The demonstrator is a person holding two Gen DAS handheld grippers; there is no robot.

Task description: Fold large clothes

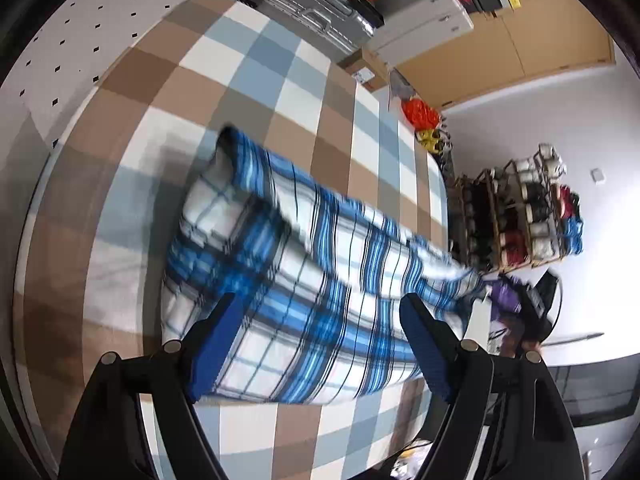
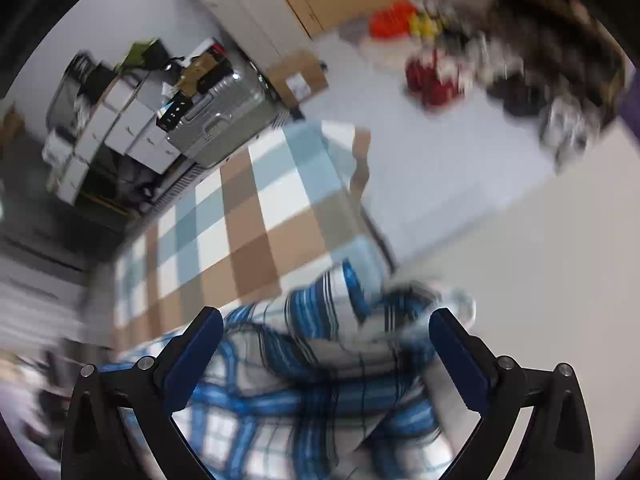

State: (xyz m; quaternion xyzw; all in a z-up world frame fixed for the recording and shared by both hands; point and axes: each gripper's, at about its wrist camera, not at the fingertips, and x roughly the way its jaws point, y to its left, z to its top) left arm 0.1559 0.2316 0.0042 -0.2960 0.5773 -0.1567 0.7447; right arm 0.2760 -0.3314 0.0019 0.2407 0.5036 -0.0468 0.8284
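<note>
Left tongs [image 1: 320, 320] wide apart, blue pads [image 1: 218, 344] clear on either side, nothing pinched between them. They hang over the plaid shirt [image 1: 304, 280], which lies crumpled on the checked cloth [image 1: 248, 80] covering the table. The shirt runs from a bunched end on the far left, across the middle, out to the table's right edge, where one end is blurred. Far left, a white dotted surface [image 1: 60, 52]. Far middle, a silver case [image 1: 316, 12] and white boxes [image 1: 424, 20] stacked by the table's far end. Right of those, an orange bundle [image 1: 418, 114], then a rack of spools [image 1: 520, 216] by the wall.

Over to the right tongs [image 2: 326, 332]: jaws at full spread, nothing gripped. Below them the shirt [image 2: 320, 380] is heaped at the near right corner of the checked cloth [image 2: 248, 232], a fold hanging over the edge. Heavy blur in this view. Pale floor [image 2: 500, 240] on the right.
</note>
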